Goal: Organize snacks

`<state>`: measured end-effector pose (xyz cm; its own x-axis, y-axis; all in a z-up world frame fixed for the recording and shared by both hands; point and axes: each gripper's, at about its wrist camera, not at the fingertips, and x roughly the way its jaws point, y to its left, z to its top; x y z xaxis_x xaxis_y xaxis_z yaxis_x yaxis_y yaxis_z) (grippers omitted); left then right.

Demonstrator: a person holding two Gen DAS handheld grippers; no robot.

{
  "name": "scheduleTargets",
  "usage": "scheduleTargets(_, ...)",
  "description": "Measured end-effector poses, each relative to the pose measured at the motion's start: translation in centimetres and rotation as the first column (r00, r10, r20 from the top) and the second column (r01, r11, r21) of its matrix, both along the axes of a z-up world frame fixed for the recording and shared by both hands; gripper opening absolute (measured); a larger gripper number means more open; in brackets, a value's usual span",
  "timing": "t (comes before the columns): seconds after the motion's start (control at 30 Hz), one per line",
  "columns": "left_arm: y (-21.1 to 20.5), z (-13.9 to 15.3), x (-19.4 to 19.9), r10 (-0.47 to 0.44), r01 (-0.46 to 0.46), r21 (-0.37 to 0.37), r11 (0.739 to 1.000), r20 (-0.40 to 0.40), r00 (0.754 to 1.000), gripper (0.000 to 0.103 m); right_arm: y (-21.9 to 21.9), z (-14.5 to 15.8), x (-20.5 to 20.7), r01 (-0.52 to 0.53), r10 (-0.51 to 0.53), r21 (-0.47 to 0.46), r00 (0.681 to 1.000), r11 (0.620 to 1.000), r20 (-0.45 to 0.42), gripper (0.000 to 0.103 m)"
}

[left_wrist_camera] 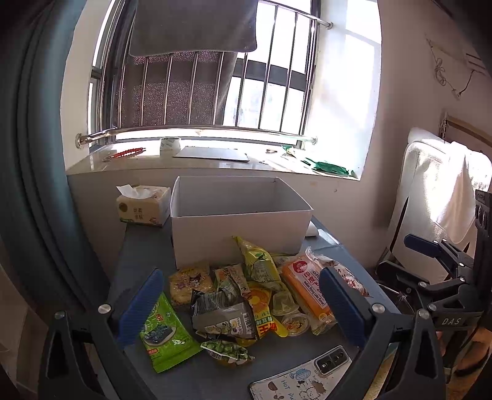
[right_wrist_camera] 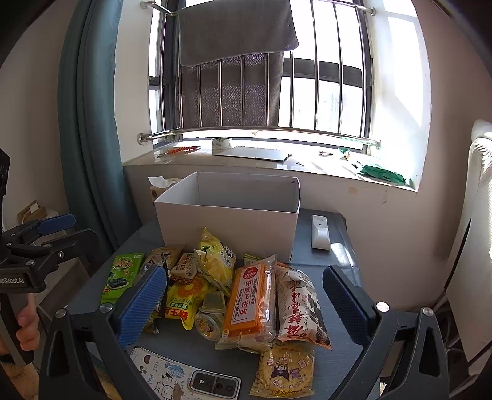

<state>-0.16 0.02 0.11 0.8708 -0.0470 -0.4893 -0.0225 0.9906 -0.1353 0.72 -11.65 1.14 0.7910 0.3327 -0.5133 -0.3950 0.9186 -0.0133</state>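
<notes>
Left wrist view looks over a room with a barred window, a grey towel draped on its rail, a teal curtain at the left and a stone sill below. Against the wall under the sill stands a dark grey table. At its back sits an open white box, with a tissue pack touching its left side and, in the right wrist view, a white remote just to its right. In front of the box lies the snack pile: an orange biscuit pack, a green seaweed packet, a yellow bag and small jelly cups, overlapping one another. A phone lies on the near edge. Both the left gripper and right gripper hover above the pile, jaws spread wide, grasping nothing.
</notes>
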Motion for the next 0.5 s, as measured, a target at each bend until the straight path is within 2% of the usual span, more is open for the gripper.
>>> scheduleTargets(0.5,0.15,-0.09,0.04,0.005,-0.005,-0.004,1.0,-0.01,1.0,0.103,0.0,-0.45,0.23,0.003,-0.003,0.003,1.0,1.0,-0.017,0.103)
